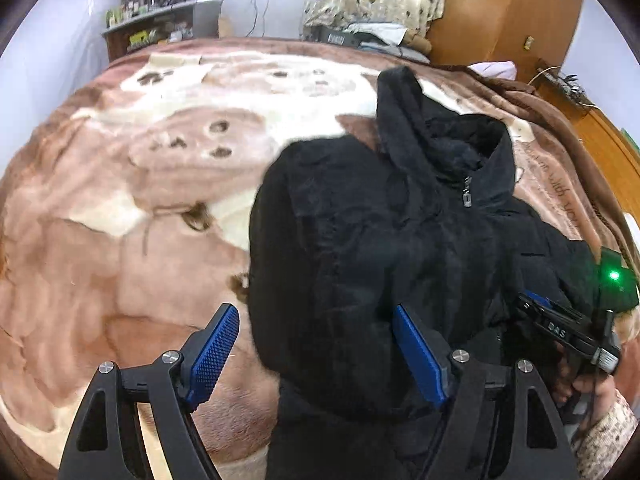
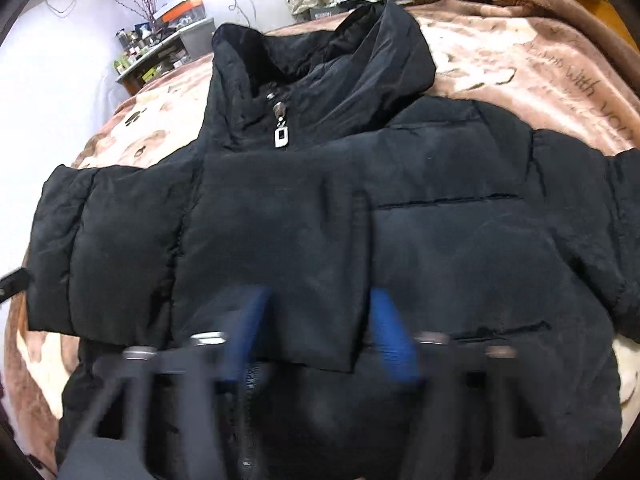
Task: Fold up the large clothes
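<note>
The black padded jacket (image 2: pixel 320 216) lies zipped on the brown blanket (image 2: pixel 520 64), one sleeve folded across its chest. The right gripper (image 2: pixel 316 332), low in frame, straddles that sleeve's cuff; blur hides whether it pinches. The left gripper (image 1: pixel 316 356) hangs open. The slippery, puffy sleeve could spring back.

The black hooded puffer jacket (image 1: pixel 400 232) takes up the near right part of the bed, its folded sleeve (image 2: pixel 192 248) lying across the chest and its hood (image 1: pixel 404 92) reaching toward the far side. Left of it the brown and cream bear-print blanket (image 1: pixel 120 200) lies bare from the near edge to the far edge, open passage for a hand. Beyond the far edge a cluttered shelf (image 1: pixel 160 20) and a wooden wardrobe (image 1: pixel 500 8) close the way.
</note>
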Demonstrator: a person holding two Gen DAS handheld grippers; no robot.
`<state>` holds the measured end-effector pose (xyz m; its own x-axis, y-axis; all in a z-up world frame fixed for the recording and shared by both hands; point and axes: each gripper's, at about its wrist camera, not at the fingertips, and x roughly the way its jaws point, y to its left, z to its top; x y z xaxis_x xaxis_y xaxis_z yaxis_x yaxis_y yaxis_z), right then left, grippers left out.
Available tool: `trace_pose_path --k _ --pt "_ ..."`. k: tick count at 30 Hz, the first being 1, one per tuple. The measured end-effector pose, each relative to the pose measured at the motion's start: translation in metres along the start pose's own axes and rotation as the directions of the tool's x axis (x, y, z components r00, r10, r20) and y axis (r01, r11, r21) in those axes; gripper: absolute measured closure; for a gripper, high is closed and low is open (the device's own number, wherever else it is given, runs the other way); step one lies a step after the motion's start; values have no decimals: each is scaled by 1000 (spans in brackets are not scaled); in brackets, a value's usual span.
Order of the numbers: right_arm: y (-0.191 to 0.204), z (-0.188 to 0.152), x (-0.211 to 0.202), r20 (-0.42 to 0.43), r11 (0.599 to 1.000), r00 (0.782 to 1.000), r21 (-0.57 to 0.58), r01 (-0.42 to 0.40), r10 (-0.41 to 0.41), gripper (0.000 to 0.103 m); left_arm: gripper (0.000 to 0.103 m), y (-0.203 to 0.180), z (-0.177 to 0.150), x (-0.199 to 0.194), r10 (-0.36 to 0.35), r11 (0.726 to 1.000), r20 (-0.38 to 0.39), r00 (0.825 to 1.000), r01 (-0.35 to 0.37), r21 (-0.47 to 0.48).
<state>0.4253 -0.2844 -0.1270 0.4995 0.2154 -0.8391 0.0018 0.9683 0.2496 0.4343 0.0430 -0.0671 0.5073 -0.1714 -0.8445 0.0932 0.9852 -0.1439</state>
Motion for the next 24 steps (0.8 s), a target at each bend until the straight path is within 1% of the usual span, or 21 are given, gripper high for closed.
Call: trace_pose_path --k 1,2,3,4,7,9,10,12,13,14,16,18,20,22,23,24 --pt "-1 0 -1 -6 1000 1000 -5 -9 9 84 24 -2 -1 5 -3 1000 -8 1000 3 -3" --pt "-3 0 -6 6 1000 1000 -7 -10 10 90 24 -4 -1 10 -10 1000 -9 1000 9 -10" --pt "-5 0 -12 21 1000 1000 -10 -4 4 95 24 -5 -2 12 -15 1000 -4 1000 15 -9" --pt "-9 1 -24 53 1000 998 -15 19 -18 96 24 -8 -2 16 -19 1000 -5 1000 19 -6" --pt "-24 1 -50 121 998 991 1 61 -60 97 24 -17 -2 28 -18 1000 -32 999 18 5" --pt "-37 1 -65 147 995 984 24 95 -97 97 24 -25 -3 32 7 1000 -20 1000 -7 26" --pt "-45 0 -70 142 991 981 29 128 -131 97 24 -28 -3 37 26 999 -28 999 -25 30" --pt "-51 -2 -69 129 980 971 14 199 -199 97 24 -32 -5 46 25 1000 -49 998 -24 19" --pt "-53 -3 -65 121 976 969 3 219 -218 97 24 -34 -5 52 34 999 -63 997 -33 17" --pt "-55 -4 -60 104 973 968 -5 231 -229 97 24 -36 -6 60 59 998 -79 995 -58 27" --pt "-57 -6 -53 81 971 969 -14 237 -235 97 24 -42 -5 67 97 994 -86 992 -93 52" --pt "-57 -6 -47 77 967 965 -28 254 -252 97 23 -43 -4 70 106 994 -84 991 -102 48" --pt "-58 -6 -40 49 967 967 -28 253 -252 95 19 -43 -2 75 118 992 -98 988 -114 54" --pt "-62 -5 -40 41 974 973 -7 228 -228 92 19 -38 0 73 103 995 -104 989 -103 5" --pt "-64 -6 -45 50 977 976 3 214 -214 92 19 -37 0 67 85 996 -97 992 -86 -8" --pt "-68 -6 -52 69 980 978 15 198 -198 89 19 -37 1 64 74 997 -94 993 -75 -3"
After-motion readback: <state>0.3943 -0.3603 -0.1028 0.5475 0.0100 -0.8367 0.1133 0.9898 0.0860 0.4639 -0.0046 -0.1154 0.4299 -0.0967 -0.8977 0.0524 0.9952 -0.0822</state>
